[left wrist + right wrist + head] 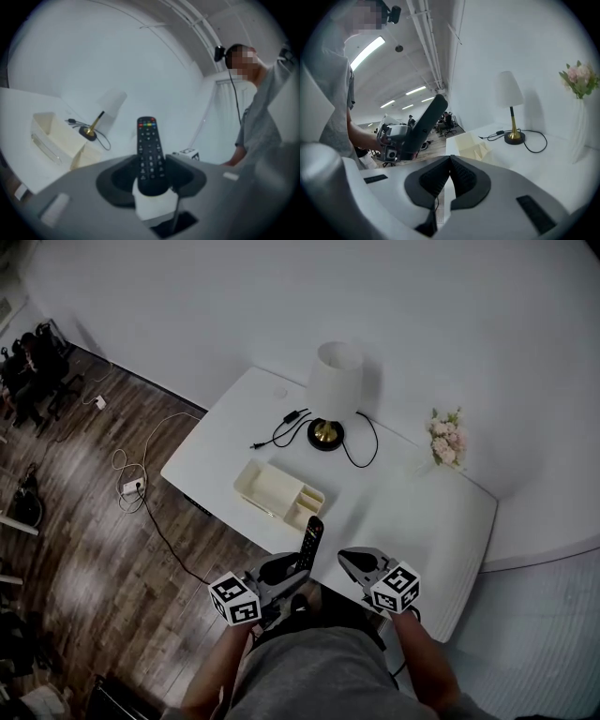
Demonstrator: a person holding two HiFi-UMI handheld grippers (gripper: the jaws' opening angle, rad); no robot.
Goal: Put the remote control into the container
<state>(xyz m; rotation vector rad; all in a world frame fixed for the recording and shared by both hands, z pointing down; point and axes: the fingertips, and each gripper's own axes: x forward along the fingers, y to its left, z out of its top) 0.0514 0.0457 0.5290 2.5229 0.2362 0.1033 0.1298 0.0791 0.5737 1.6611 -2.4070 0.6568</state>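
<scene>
Head view: remote (310, 542) gripped in left tongs (294, 569), right tongs (349, 563) closed empty, so pickup is done; the drop into the container (272, 488) at eleven o'clock on the counter (422, 521) remains.

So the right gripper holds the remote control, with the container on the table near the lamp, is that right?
Not quite: the left gripper holds the remote control, as the left gripper view shows. The container is on the table near the lamp.
</scene>
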